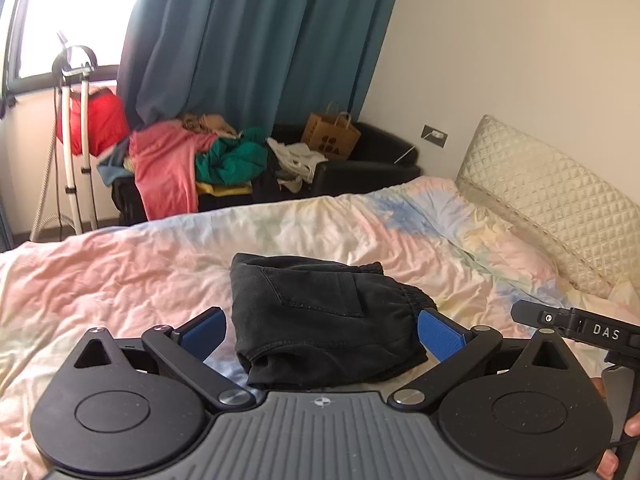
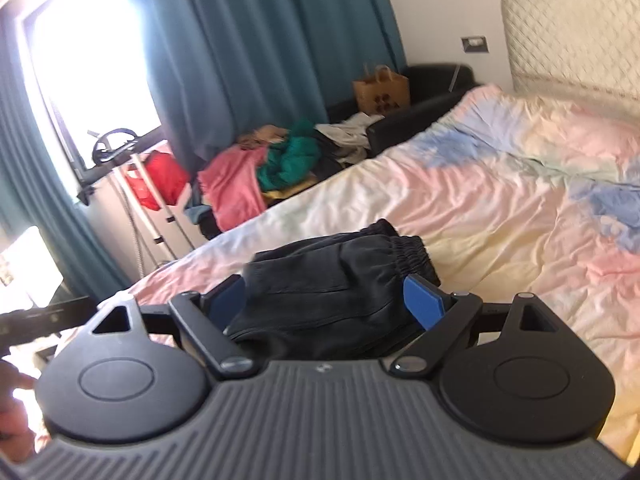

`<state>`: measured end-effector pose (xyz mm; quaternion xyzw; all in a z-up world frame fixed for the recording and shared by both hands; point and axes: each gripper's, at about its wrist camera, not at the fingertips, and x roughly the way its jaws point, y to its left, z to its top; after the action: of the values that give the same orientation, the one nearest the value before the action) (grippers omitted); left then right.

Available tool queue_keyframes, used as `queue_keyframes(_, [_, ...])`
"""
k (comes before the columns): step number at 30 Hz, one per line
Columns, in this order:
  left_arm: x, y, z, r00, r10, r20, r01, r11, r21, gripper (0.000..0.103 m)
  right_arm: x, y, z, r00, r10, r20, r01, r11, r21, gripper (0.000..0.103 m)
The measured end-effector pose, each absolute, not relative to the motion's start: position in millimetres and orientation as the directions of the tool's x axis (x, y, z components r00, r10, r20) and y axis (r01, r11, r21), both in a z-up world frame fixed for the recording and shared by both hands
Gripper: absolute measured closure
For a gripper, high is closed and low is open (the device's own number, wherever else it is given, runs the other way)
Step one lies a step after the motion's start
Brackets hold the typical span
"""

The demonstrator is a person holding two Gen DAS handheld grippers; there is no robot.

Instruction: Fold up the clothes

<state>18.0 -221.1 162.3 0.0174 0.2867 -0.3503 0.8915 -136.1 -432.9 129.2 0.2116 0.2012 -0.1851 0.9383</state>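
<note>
Shorts (image 1: pixel 324 320), black, folded compact, lie mid-bed (image 1: pixel 120 280). Left hand-held gripper (image 1: pixel 320 334) and right hand-held gripper (image 2: pixel 326 302) above shorts, spread wide, empty. Unfolded clothes pile (image 1: pixel 192 164) beyond bed awaits folding.

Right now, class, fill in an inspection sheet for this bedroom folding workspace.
Surface: bed with wrinkled pastel cover.
Job's things: black shorts folded, lying on the bed.
Clutter: clothes pile and paper bag on the dark sofa beyond the bed.
Grippers: left gripper and right gripper open, jaws clear of the shorts.
Cables: one plugged into the wall socket.
Surroundings: teal curtain, bright window, quilted headboard.
</note>
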Motion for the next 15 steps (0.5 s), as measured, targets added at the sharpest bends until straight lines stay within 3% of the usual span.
queue_keyframes(15, [-104,-158,146,0.728,-0.585,-0.359,0.616,0.787,-0.032,0.0,-189,-340,89,0.893,-0.286,-0.349,0.361,0.917,0.172,0.015])
